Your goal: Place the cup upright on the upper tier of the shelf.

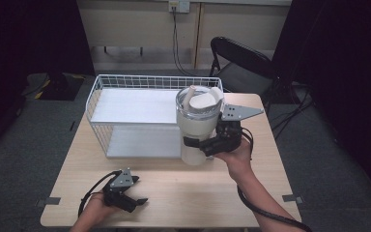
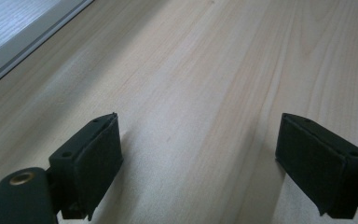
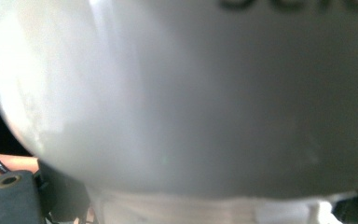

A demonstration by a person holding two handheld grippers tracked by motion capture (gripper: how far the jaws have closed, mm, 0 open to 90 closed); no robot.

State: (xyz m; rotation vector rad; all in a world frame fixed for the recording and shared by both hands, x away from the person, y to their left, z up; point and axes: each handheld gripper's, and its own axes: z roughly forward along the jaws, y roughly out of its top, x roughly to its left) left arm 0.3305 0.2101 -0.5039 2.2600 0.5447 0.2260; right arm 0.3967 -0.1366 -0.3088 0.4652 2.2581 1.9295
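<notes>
A tall cream tumbler (image 1: 196, 130) with a clear lid stands upright in front of the wire basket's right end. My right gripper (image 1: 200, 144) is shut on its lower body from the right. In the right gripper view the tumbler's pale wall (image 3: 191, 93) is pressed close between the jaws. I cannot tell whether its base touches the table. My left gripper (image 1: 136, 203) lies low over the table's front left, open, with bare wood between its pads (image 2: 93, 158).
A white wire basket (image 1: 125, 81) with a white shelf inside takes up the table's back left. The wooden table (image 1: 183, 193) is bare in front of it. A black folding chair (image 1: 241, 63) stands behind the table's right corner.
</notes>
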